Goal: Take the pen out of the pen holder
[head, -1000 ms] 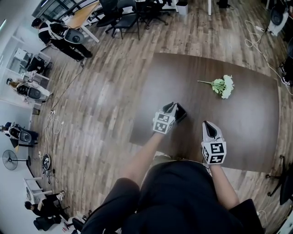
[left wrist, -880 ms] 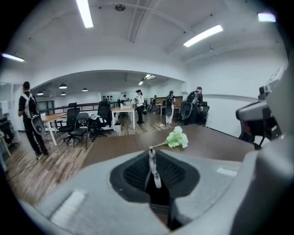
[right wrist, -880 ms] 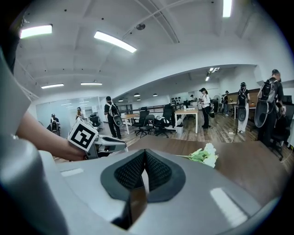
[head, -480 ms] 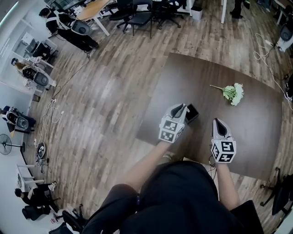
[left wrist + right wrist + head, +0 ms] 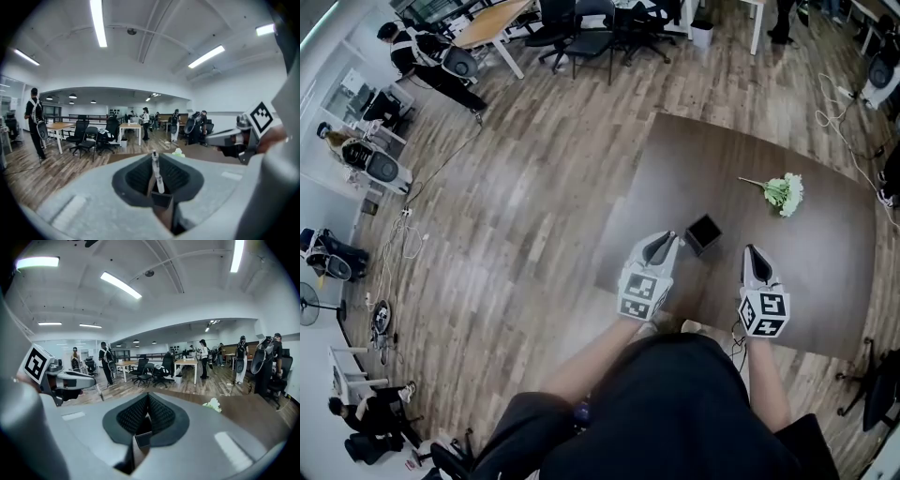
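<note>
The slim, pale silvery pen [image 5: 157,174] is already clear of its holder, pinched upright between the dark ribbed pads of the left hand-held gripper [image 5: 664,242], its tip poking up past the jaw tips. From where I stand it looks thin and smooth, the kind of thing that pivots or slides if the squeeze slackens. So I'd say the step now is simply to keep that pinch firm, carry the pen level and unhurried, and only let the jaws part once it rests low over a bare stretch of the surface. The small black square pen holder [image 5: 703,232] stands just beyond that gripper on the dark brown wooden surface [image 5: 825,272], apart from it and upright; its mouth looks dark and I can't make out anything left inside. The right hand-held gripper [image 5: 756,255] hangs alongside with its jaws pressed together on nothing. A pale green-and-white flower sprig [image 5: 784,192] lies farther back, well clear.
</note>
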A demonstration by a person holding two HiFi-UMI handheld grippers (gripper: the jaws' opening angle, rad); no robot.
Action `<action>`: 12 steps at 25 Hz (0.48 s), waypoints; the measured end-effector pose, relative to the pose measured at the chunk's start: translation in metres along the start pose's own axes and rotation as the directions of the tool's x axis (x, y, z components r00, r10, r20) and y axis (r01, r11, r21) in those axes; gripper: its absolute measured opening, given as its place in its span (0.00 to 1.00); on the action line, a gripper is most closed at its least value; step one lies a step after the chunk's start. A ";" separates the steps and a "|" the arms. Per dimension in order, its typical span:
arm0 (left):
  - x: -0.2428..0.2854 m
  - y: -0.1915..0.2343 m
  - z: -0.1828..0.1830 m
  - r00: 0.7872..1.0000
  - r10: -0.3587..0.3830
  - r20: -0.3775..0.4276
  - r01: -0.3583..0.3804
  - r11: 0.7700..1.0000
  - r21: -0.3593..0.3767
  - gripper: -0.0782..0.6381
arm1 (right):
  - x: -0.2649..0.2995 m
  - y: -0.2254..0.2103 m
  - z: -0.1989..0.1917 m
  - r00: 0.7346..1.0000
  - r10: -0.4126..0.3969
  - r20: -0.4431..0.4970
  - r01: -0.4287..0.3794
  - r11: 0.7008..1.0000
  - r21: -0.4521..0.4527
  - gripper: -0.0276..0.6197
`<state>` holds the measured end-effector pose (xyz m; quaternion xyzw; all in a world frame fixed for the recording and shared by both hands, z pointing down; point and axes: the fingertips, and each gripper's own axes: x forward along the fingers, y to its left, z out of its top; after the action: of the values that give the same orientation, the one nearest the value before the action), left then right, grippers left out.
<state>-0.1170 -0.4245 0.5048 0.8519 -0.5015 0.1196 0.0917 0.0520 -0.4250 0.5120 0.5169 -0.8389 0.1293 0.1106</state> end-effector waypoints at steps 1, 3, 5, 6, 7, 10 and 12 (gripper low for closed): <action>-0.008 0.001 0.002 1.000 -0.002 0.005 0.002 1.000 0.005 0.18 | -0.003 0.004 0.001 1.000 -0.006 0.002 0.006 1.000 -0.002 0.05; -0.020 0.004 0.004 1.000 -0.001 0.017 0.001 1.000 -0.005 0.18 | -0.009 0.008 0.004 1.000 -0.020 0.008 0.021 1.000 -0.006 0.05; -0.030 0.006 0.006 0.999 0.003 0.037 -0.002 1.000 -0.031 0.18 | -0.017 0.010 0.006 0.999 -0.039 0.016 0.039 0.999 -0.009 0.05; -0.032 0.007 0.006 0.999 0.006 0.048 -0.004 0.999 -0.042 0.18 | -0.020 0.010 0.007 0.999 -0.048 0.020 0.048 0.999 -0.009 0.05; -0.033 0.008 0.006 0.998 0.006 0.056 -0.004 0.999 -0.048 0.18 | -0.023 0.010 0.007 0.998 -0.056 0.026 0.056 0.998 -0.008 0.05; -0.033 0.009 0.001 0.998 -0.004 0.064 0.008 0.998 -0.056 0.18 | -0.028 0.013 0.006 0.997 -0.067 0.038 0.067 0.998 -0.011 0.05; -0.035 0.010 0.002 0.997 -0.013 0.070 0.017 0.998 -0.055 0.18 | -0.030 0.018 0.006 0.997 -0.068 0.039 0.069 0.997 -0.020 0.05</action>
<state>-0.1422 -0.4005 0.4931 0.8564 -0.5013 0.0750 0.0986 0.0490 -0.3941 0.4949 0.5466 -0.8240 0.1065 0.1047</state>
